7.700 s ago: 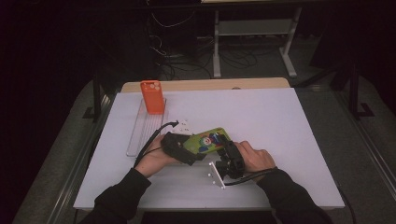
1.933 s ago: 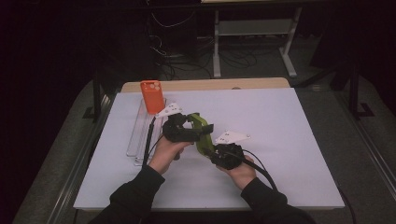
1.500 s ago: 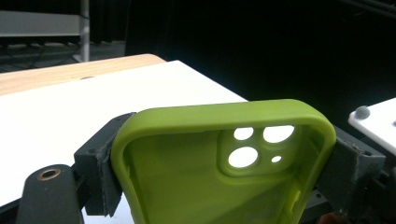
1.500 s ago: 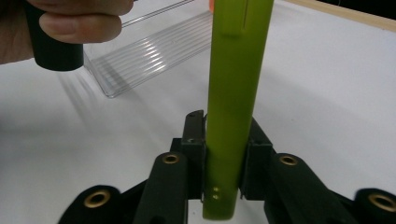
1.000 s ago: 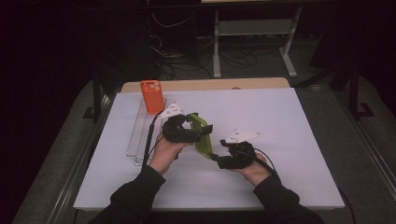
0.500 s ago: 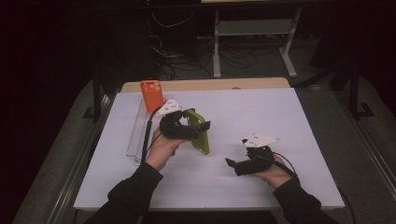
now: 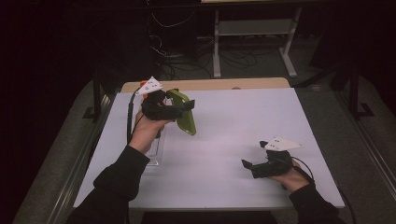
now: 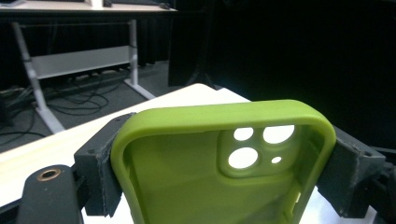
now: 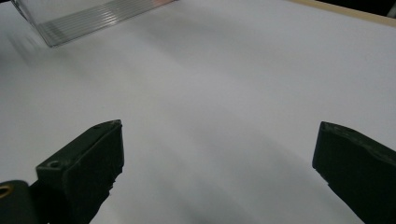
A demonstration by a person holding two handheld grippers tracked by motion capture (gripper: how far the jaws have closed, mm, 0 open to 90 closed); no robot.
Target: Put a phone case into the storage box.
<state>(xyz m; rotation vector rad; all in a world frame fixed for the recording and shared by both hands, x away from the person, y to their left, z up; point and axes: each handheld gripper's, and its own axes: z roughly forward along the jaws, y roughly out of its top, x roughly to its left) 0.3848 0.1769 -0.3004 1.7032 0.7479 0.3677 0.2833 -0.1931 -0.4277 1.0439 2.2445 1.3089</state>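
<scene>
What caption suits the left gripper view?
Left tool shut on a green phone case, camera cutouts showing.

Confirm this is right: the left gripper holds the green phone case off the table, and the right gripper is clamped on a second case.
Not quite. The right gripper holds nothing: in the right gripper view its jaws stand wide apart over the bare white table. The left gripper does hold the green phone case.

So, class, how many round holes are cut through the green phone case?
4, in the green phone case: two side by side on top, a larger one below left, a tiny one below right. Others may be hidden.
</scene>
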